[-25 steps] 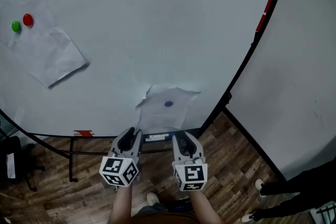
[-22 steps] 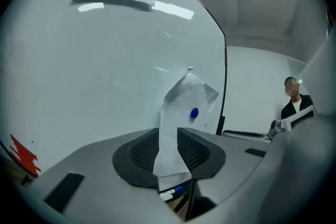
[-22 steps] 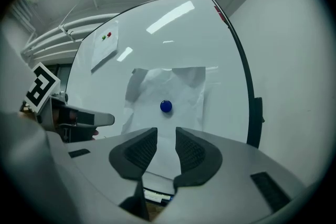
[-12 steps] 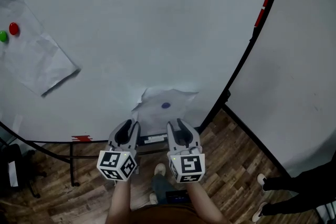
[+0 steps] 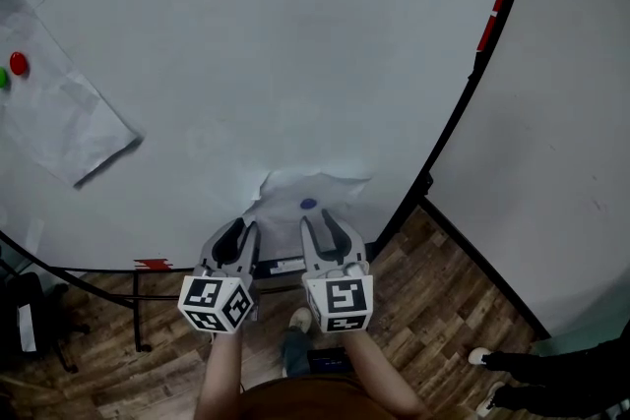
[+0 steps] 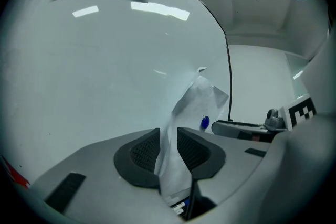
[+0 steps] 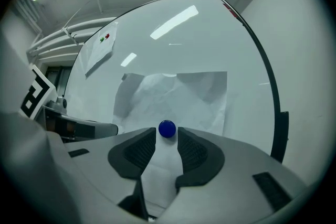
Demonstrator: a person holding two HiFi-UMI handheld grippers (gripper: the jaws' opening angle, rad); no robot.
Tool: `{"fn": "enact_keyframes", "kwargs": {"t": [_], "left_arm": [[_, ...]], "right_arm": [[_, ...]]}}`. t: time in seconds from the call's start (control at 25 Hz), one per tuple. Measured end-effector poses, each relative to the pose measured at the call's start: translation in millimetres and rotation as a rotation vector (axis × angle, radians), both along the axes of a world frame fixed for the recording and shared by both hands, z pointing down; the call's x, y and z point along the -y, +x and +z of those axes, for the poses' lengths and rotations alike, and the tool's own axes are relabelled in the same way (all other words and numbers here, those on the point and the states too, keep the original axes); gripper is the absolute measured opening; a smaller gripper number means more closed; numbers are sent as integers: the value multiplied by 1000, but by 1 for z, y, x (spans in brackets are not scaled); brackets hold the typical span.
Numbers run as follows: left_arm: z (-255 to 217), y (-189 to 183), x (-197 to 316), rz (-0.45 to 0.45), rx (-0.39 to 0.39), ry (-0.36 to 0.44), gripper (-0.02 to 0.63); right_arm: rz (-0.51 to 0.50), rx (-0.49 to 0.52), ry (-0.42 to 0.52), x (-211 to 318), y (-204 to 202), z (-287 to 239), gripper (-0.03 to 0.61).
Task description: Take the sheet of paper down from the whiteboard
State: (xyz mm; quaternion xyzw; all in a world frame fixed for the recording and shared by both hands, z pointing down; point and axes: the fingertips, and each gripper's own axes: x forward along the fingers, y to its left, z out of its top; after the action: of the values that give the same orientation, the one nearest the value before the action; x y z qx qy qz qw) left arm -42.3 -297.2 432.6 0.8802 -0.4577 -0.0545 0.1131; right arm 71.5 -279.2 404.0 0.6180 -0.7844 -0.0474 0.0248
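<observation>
In the head view the lower edge of the sheet of paper (image 5: 310, 197) is covered by the left gripper (image 5: 239, 229) and the right gripper (image 5: 317, 221). The right gripper's jaws have just been opening, with the blue magnet (image 5: 308, 205) just beyond their tips, not between the pads. A second sheet (image 5: 59, 113) is cut off by the left edge, and only a sliver of the green magnet (image 5: 2, 79) on it is seen. The whiteboard (image 5: 246, 34) is cut off above and at the left. Of a bystander (image 5: 551, 364) only dark legs and a shoe are shown. A white strip (image 5: 285, 264) under the board is too small to be made out.
</observation>
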Motion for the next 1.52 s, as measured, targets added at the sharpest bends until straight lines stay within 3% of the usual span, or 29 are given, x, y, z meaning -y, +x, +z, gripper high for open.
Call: {"fn": "enact_keyframes", "kwargs": {"t": [0.68, 1.16, 1.52], "left_arm": [[-4, 11, 9, 61, -17, 4, 29], [-2, 12, 9, 76, -31, -9, 25], [-3, 10, 10, 94, -92, -30, 23]], "right_arm": [[72, -56, 35, 23, -6, -5, 133], [86, -102, 51, 23, -6, -5, 138], [82, -93, 54, 23, -7, -5, 137]]}}
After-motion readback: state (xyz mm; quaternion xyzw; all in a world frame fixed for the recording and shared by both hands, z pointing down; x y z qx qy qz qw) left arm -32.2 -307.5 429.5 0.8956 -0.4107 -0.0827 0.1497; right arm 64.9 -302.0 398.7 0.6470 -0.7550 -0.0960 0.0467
